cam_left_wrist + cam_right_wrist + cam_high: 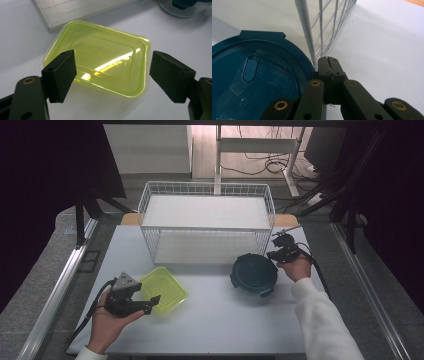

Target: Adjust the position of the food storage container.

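At the left of the high view, the left gripper [152,302] is hovering beside the near left edge of the yellow-green container [164,290], a shallow translucent rectangular tray that is lying open side up on the white surface [220,320]. In the left gripper view, its two black jaws are standing wide apart, bracketing the container's [100,60] near corners without pressing on it. Behind the container, the white wire basket [206,222] is standing toward the far edge of the surface. To the right of centre, the round dark blue lid [253,274] is lying flat just in front of the basket's right corner. At the right, the right gripper [280,245] is being held just beside the lid's far right rim. In the right gripper view, its jaws are pressing flat together with nothing between them, their tips [327,59] sitting close against the lid's [254,82] edge and a basket wire [307,32].
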The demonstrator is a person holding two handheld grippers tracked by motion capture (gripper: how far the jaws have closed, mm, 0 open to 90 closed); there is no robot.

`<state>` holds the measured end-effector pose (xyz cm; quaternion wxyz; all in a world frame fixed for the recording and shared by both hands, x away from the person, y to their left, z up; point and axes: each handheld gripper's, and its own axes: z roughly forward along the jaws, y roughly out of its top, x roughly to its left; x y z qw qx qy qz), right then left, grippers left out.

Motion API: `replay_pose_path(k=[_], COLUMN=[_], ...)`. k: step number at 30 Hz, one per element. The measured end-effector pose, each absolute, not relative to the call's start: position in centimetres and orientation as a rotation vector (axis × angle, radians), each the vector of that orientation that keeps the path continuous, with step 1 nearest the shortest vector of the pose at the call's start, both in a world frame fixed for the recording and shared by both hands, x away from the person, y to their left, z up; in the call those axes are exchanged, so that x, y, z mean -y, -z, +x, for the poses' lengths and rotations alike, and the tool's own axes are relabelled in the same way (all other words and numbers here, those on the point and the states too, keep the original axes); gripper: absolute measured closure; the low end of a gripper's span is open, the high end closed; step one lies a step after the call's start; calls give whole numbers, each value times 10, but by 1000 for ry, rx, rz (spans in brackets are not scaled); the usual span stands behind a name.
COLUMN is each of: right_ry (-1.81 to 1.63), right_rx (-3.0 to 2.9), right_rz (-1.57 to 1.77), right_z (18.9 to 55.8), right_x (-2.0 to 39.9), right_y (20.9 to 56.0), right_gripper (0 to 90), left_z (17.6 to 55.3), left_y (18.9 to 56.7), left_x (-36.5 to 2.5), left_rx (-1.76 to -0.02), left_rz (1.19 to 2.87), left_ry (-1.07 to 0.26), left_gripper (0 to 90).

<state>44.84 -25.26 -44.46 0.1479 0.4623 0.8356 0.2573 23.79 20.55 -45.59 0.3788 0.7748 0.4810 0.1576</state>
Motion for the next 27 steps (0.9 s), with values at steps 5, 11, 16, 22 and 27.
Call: replay_pose_path(k=[5,11,16,22,27], right_ry=[-735,-763,-771,-772,-790], right_rx=[-2423,-2464,-2486,-2511,-2522], right_rz=[1309,1284,1245,1211,1175], right_z=[444,437,430,424,413], right_x=[253,258,256,250,244], right_y=[444,444,445,445,446], right_gripper=[891,891,891,891,891], left_z=[238,240,242,243,243], left_y=[456,456,458,457,457], left_x=[-205,-204,-202,-202,-203], left_rx=[-1227,-1227,-1222,-1220,-1223], left_rz=[1975,1970,1968,1960,1958], left_ry=[-390,-378,-353,-340,-343], left_gripper=[212,212,213,213,213])
